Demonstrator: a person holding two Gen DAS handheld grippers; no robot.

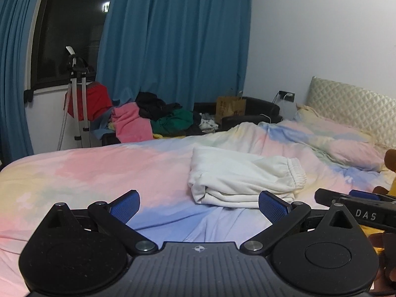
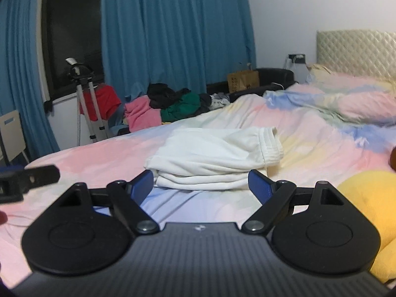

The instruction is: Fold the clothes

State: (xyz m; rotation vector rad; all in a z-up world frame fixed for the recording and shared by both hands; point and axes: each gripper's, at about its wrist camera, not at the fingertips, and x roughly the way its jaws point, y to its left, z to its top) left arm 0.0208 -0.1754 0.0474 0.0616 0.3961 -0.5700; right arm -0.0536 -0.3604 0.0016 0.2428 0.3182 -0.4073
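Pastel bed (image 1: 104, 173) carries the folded white garment (image 1: 242, 175); left hand-held gripper (image 1: 199, 206) and right hand-held gripper (image 2: 199, 185) hover near it, jaws apart, empty.

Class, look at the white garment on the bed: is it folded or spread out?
Folded. The white garment lies as a compact stack on the bed, layered edges showing at its front, elastic cuff at right. Both grippers are open, apart from it.

Blue curtains (image 1: 173, 37), tripod (image 1: 78, 99), paper bag (image 1: 230, 109), quilted headboard (image 1: 351, 104).
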